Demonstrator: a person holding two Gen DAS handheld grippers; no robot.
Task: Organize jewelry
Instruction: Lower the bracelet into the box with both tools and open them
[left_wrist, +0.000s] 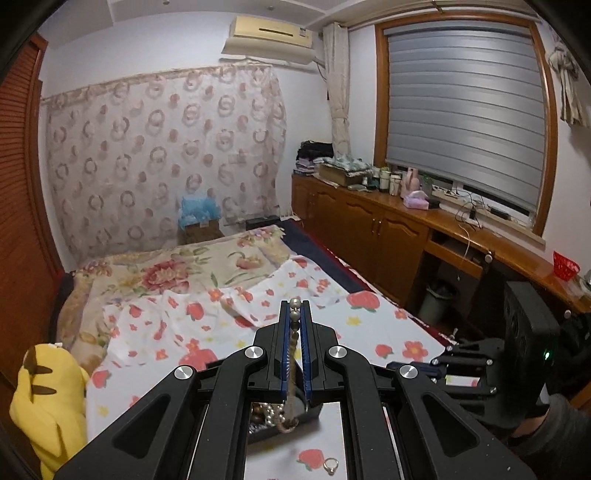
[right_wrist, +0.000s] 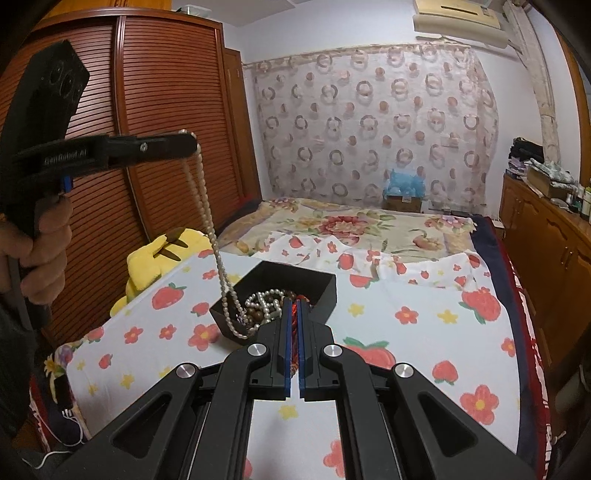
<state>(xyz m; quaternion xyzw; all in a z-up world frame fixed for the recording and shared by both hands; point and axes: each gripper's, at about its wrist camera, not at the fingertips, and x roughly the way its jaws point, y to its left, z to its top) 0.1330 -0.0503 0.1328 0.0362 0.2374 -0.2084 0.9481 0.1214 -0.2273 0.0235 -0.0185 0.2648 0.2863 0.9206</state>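
The room is evenly, softly lit from overhead, and shadows on the strawberry-print white bedsheet (right_wrist: 406, 302) stay faint. The grey roller blind (left_wrist: 465, 107) looks smeared and soft. Both fisheye views bow straight lines hard near their black vignetted corners, with mild grain throughout.

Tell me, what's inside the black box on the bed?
The black box holds a pile of pearl strands and brown beads. Whatever lies beneath them is covered, and the right gripper blocks some.

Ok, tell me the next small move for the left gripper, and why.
Probably lift the left gripper a little higher: it pinches the pearl necklace at the top, but the strand's lower loop hangs at the black box among other beads.
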